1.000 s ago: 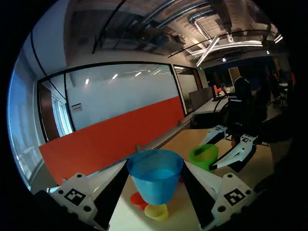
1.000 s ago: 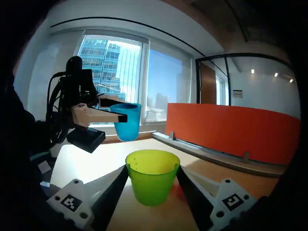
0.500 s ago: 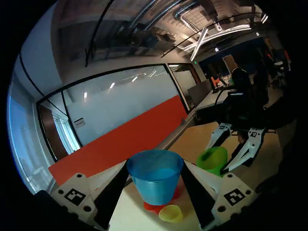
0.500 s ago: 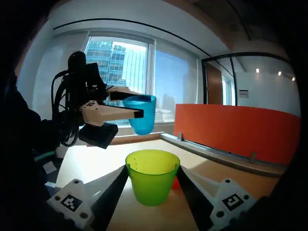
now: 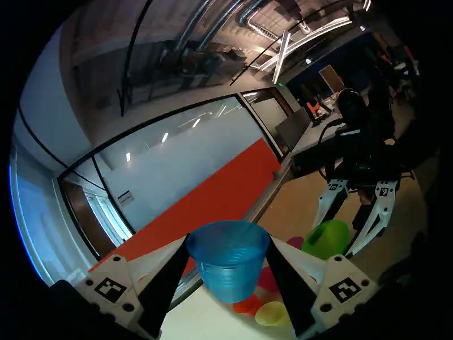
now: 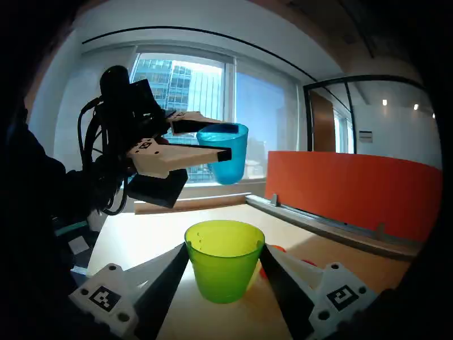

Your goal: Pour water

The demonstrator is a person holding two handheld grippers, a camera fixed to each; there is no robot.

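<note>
The blue cup (image 5: 228, 262) is pinched by the left claw (image 5: 226, 245), higher than and beyond the green cup (image 6: 225, 266), which is pinched by the right claw (image 6: 224, 249). Both cups look light and thin, so they are best squeezed softly at the sides, below the rim.

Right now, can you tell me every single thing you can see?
blue cup: one, blue, held up in the air
green cup: one, green, held lower down, above the table
small cups: about four, orange, yellow, red and pink, on the table
table: one, light wood, below both cups
partition: one, orange, along the table's far edge
window: one, bright, behind the blue cup
left hand-held gripper: one, white and black, shut on the blue cup
right hand-held gripper: one, white and black, shut on the green cup
</note>
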